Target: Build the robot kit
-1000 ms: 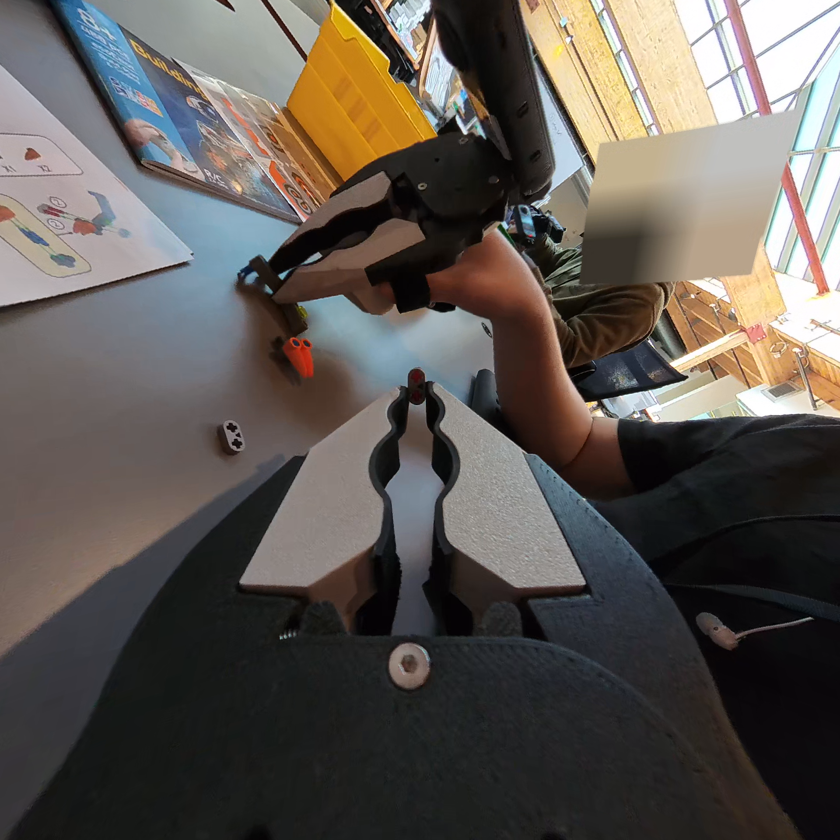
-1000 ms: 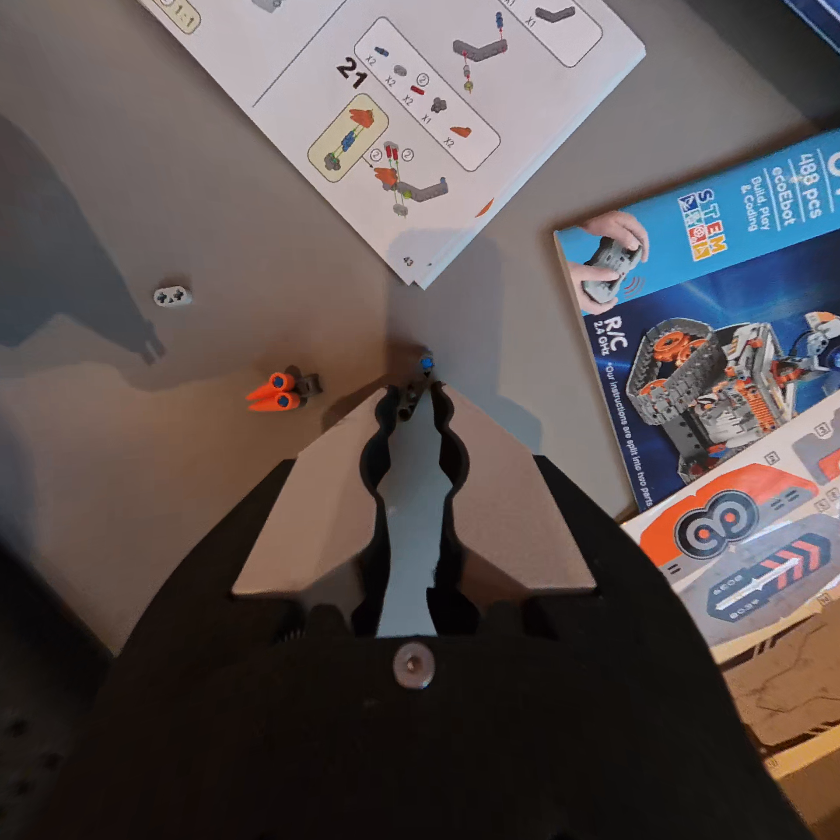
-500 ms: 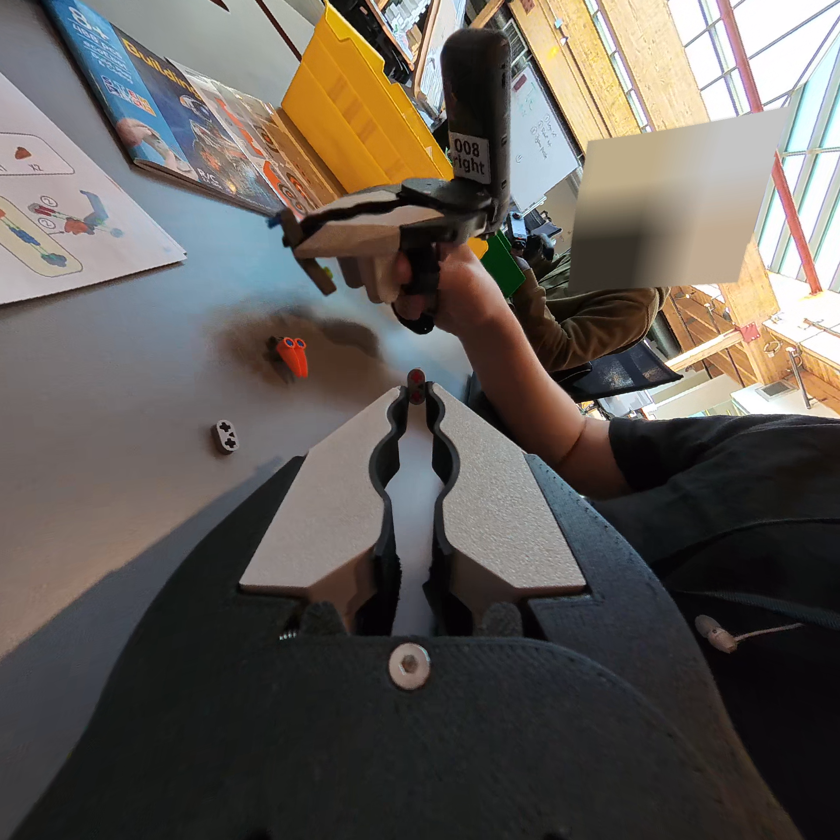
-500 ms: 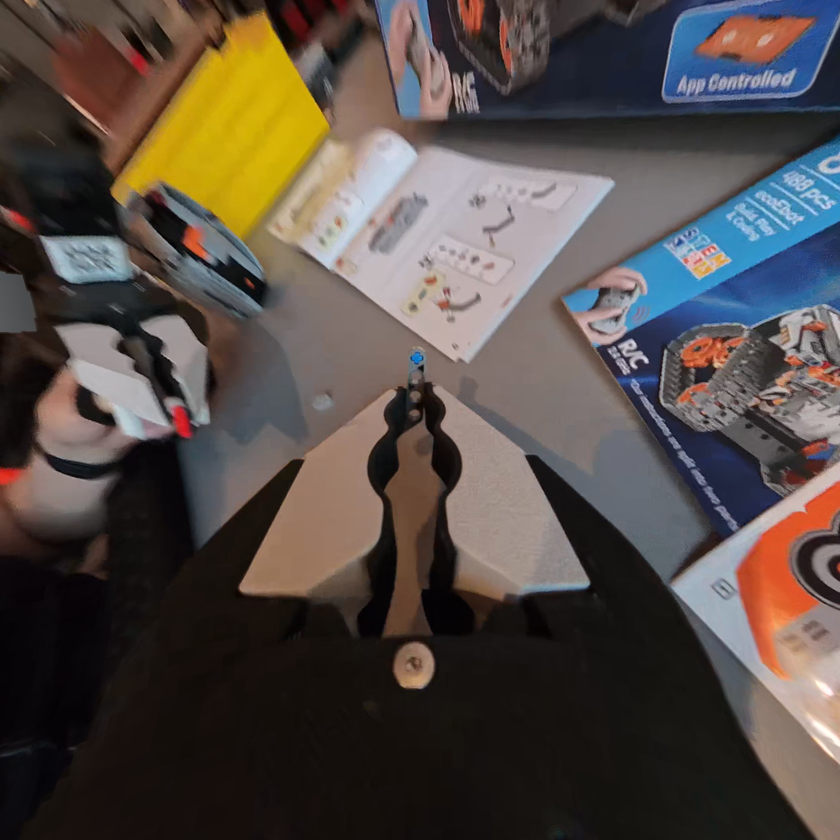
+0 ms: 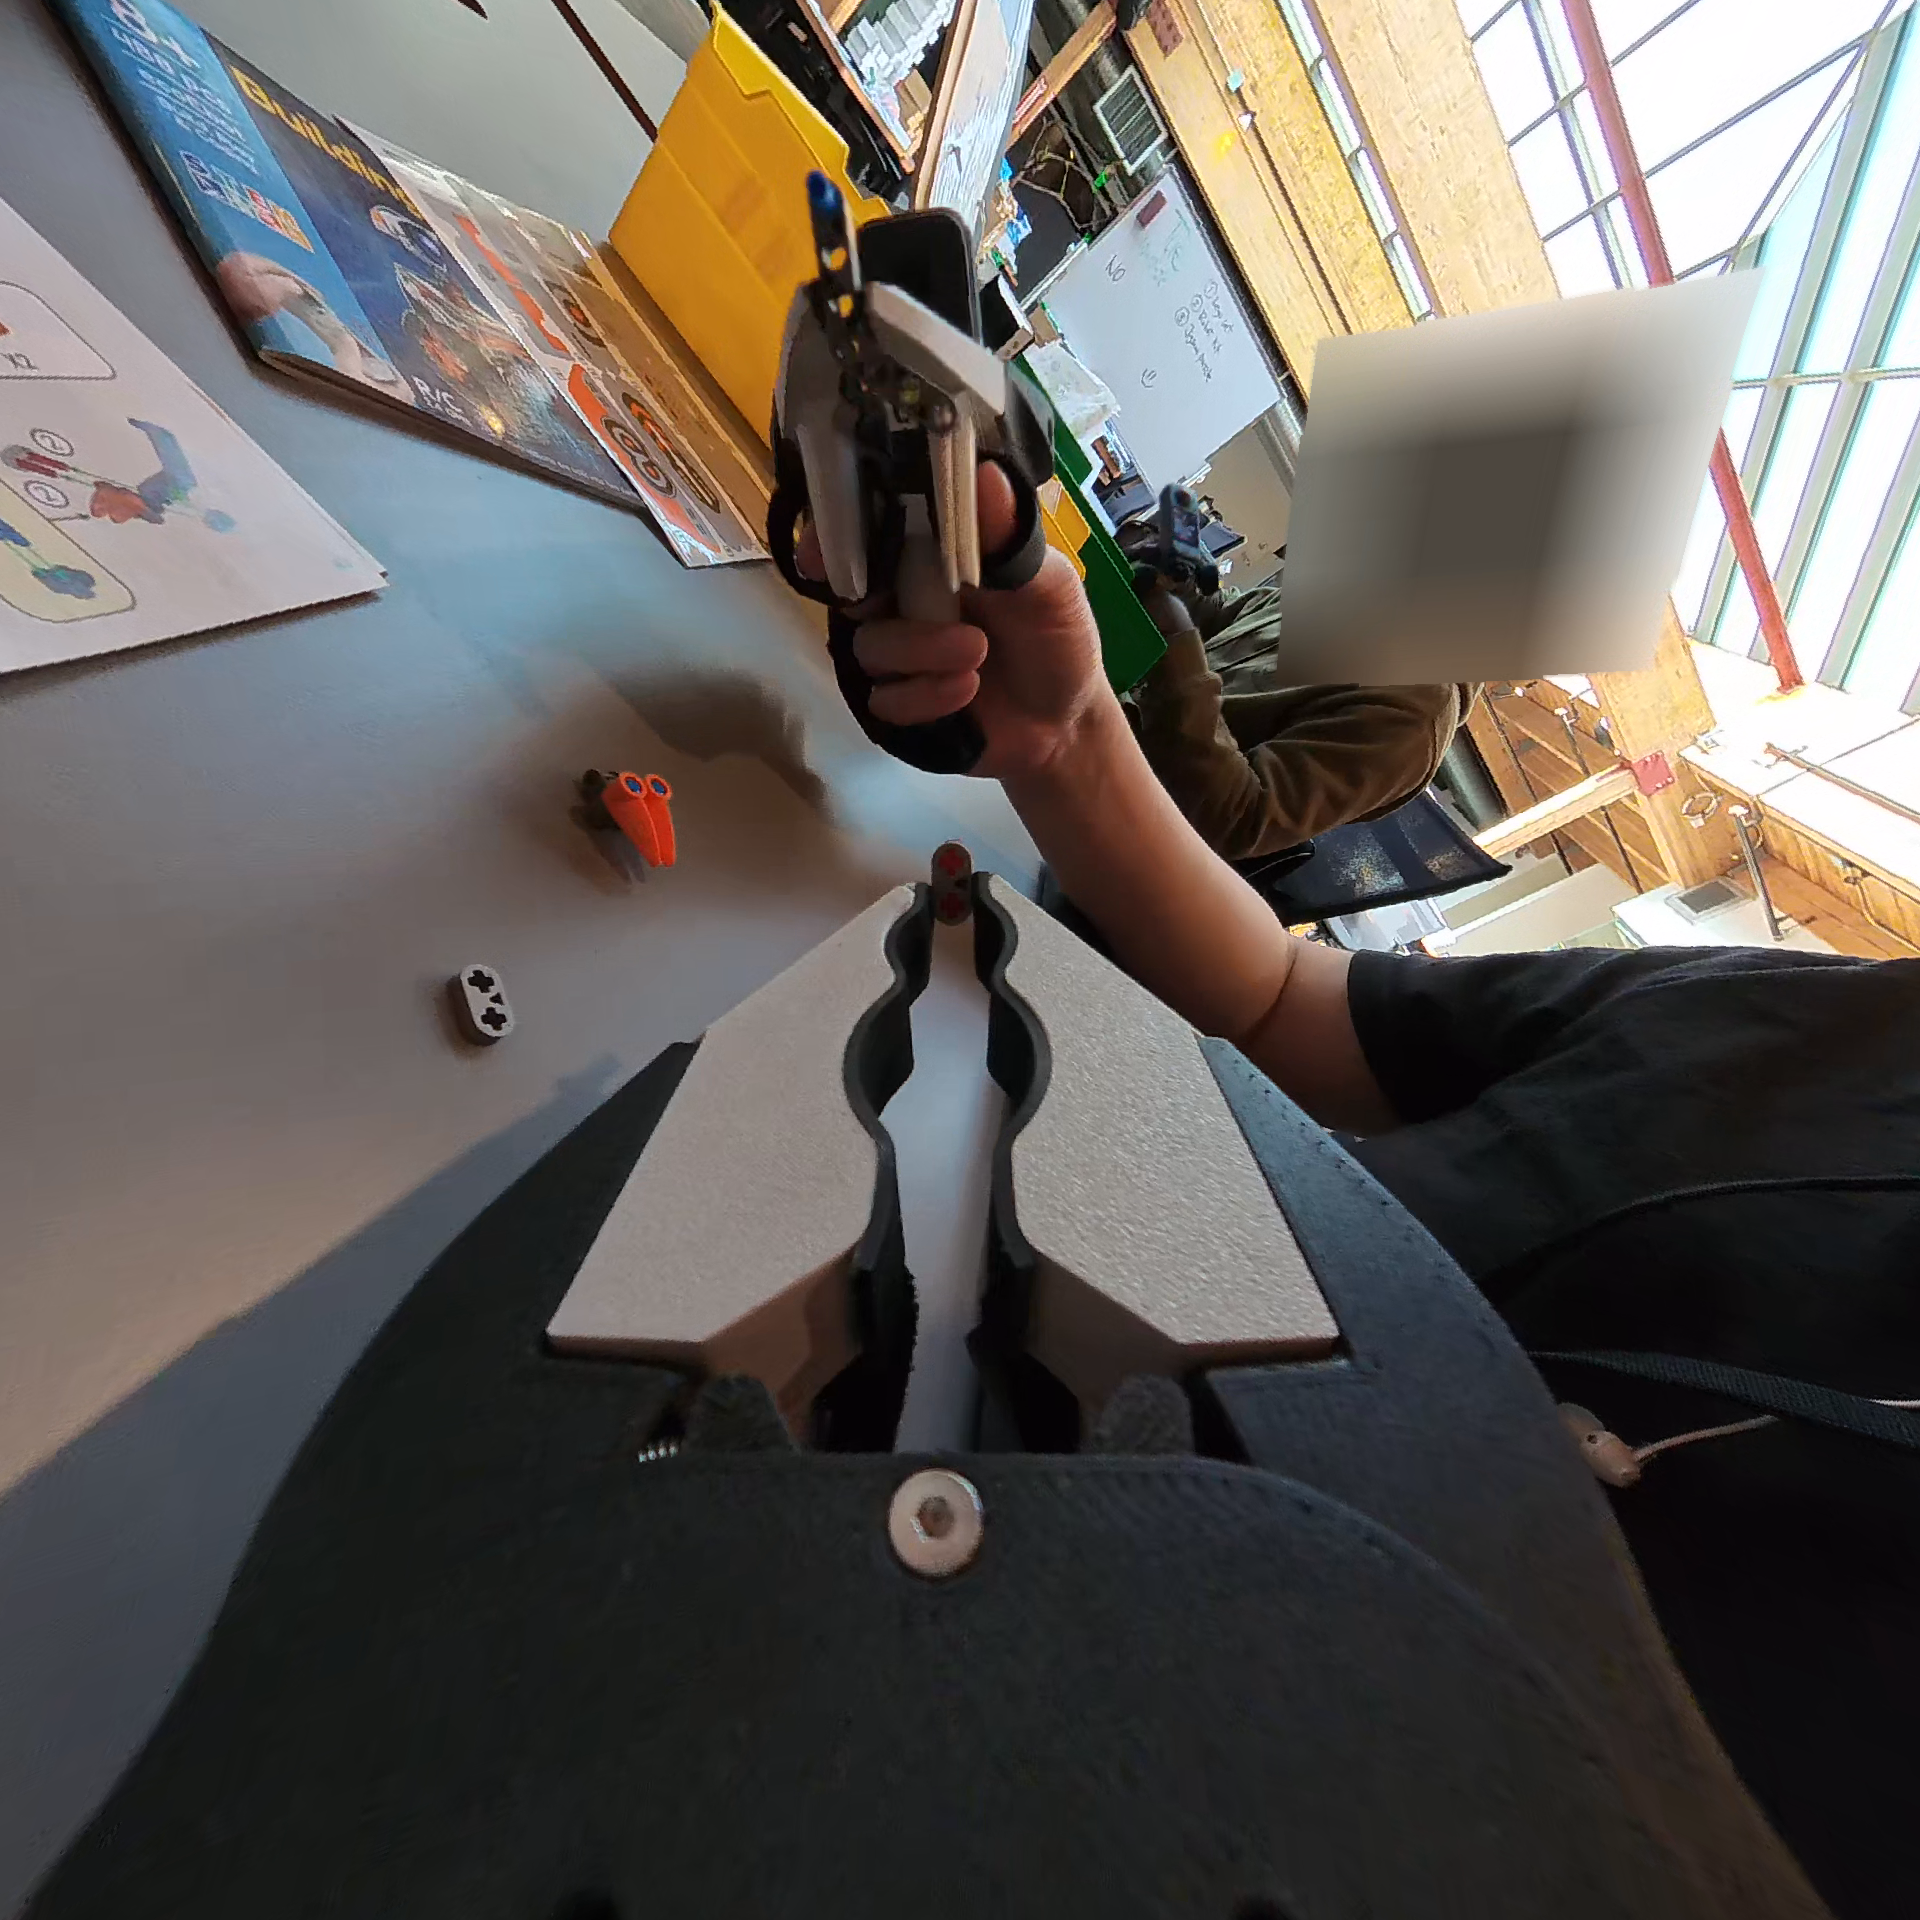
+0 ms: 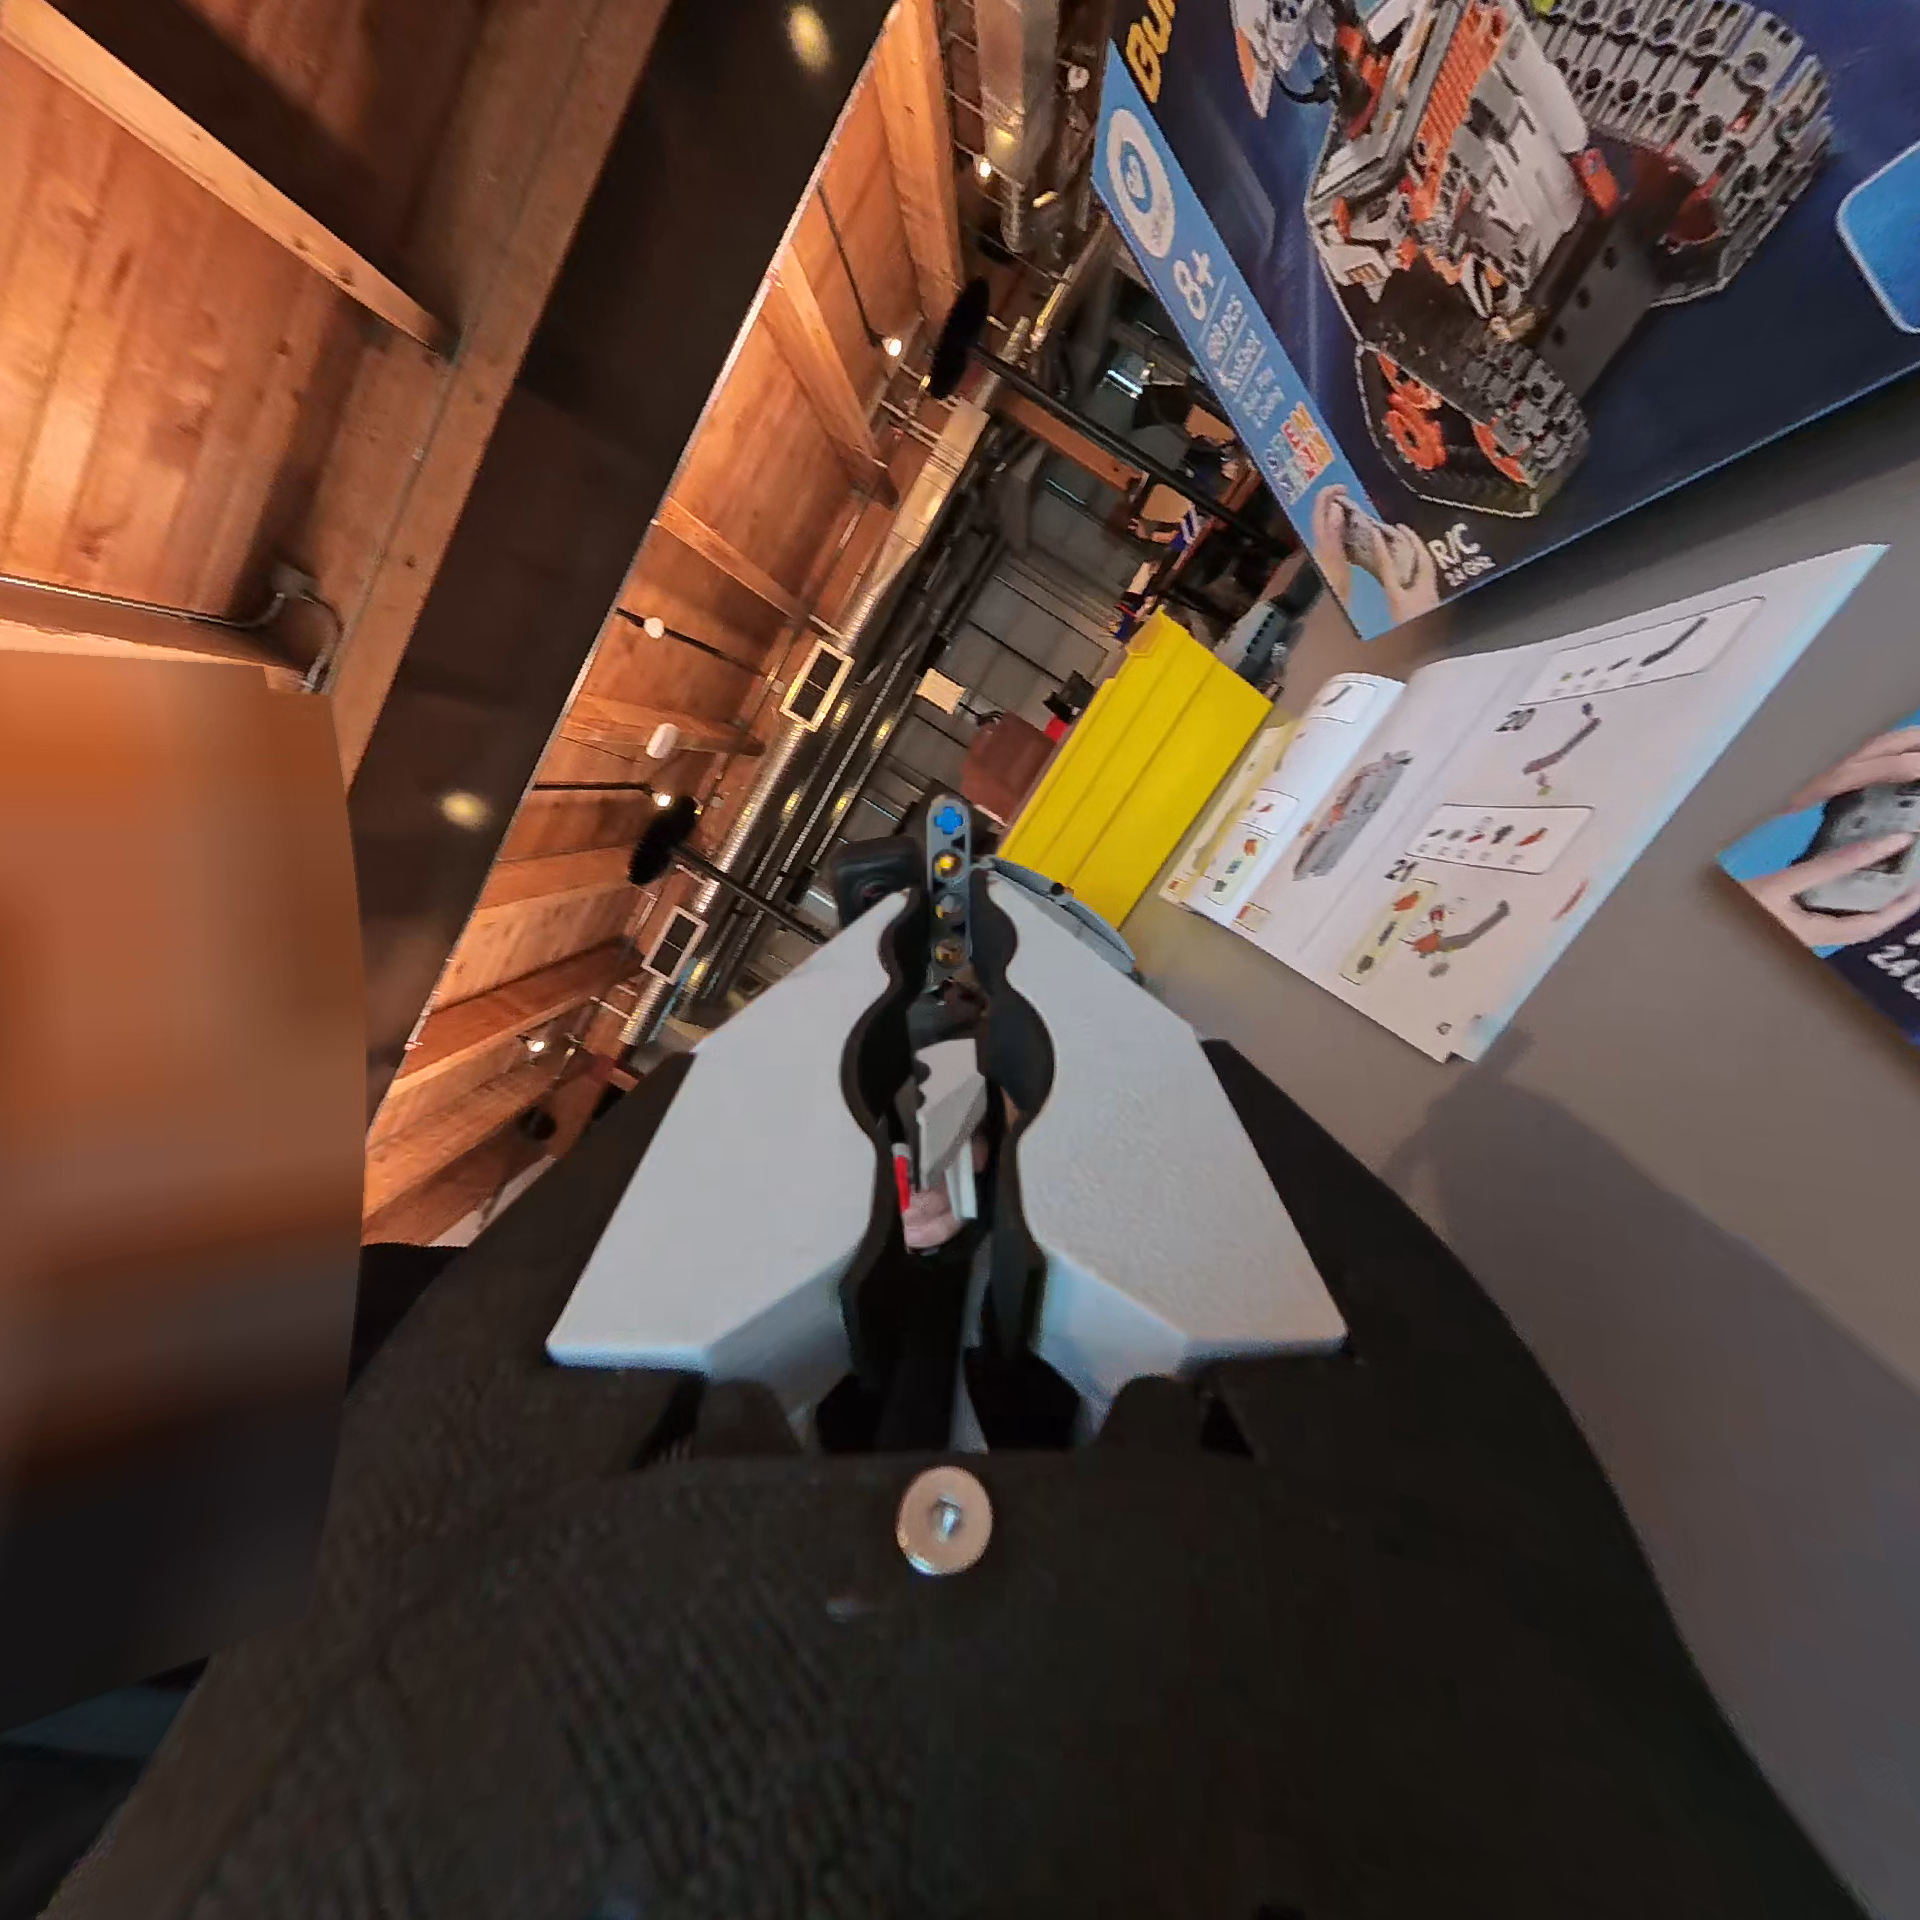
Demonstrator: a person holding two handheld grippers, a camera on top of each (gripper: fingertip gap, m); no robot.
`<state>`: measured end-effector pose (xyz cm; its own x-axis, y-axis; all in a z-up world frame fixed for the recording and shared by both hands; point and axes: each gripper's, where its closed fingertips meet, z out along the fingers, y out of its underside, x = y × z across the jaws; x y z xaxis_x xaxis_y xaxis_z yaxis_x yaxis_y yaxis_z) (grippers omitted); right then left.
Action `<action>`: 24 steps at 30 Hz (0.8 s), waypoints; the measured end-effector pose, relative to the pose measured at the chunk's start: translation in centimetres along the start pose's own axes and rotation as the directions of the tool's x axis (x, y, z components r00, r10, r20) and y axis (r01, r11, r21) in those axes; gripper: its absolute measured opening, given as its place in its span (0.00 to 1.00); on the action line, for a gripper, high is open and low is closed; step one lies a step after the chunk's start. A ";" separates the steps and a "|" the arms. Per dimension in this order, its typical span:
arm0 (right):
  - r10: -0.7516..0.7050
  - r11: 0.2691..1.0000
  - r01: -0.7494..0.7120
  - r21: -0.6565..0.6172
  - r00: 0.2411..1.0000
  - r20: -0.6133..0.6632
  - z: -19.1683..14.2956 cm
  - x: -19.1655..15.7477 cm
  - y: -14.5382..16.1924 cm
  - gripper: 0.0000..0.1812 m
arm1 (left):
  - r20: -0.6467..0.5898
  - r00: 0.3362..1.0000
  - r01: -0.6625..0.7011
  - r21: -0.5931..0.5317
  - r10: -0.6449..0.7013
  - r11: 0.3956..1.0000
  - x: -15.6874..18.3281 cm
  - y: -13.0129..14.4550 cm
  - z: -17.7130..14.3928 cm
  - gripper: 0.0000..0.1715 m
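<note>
My left gripper is shut on a small dark connector with red pins and holds it just above the grey table. My right gripper is shut on a thin dark grey beam with a blue pin at its tip. It is raised and points upward, and shows in the left wrist view held by a hand, the beam sticking up. An orange two-pronged piece and a small grey two-hole connector lie on the table to the left of my left gripper.
An open instruction booklet and blue kit boxes lie on the grey table. A yellow bin stands at the back. A person in a black shirt is at the right. There is about 12 cm between the tips of the two grippers.
My right gripper lifted the grey beam off the table and swung it upward to point at the ceiling. My left gripper stayed put with its connector.
</note>
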<state>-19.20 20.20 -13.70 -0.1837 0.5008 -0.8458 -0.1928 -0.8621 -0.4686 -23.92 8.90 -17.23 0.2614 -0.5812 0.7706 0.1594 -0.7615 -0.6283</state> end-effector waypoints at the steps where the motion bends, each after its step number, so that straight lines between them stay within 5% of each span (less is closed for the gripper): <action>1: 0.012 1.000 -0.012 0.006 1.000 0.020 0.0 -0.2 -0.1 0.04 | -0.004 1.000 0.004 0.000 -0.004 1.000 0.0 0.0 0.0 0.03; 24: 0.055 0.998 -0.054 -0.011 0.995 0.082 0.3 -0.6 0.2 0.04 | -0.060 0.997 0.050 0.027 -0.048 0.998 0.5 -0.5 -0.3 0.03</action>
<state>-19.38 19.72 -13.23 -0.2726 0.4576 -0.8463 -0.1716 -0.8887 -0.4252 -24.14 8.89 -16.54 0.1955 -0.5600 0.8051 0.1977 -0.7816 -0.5916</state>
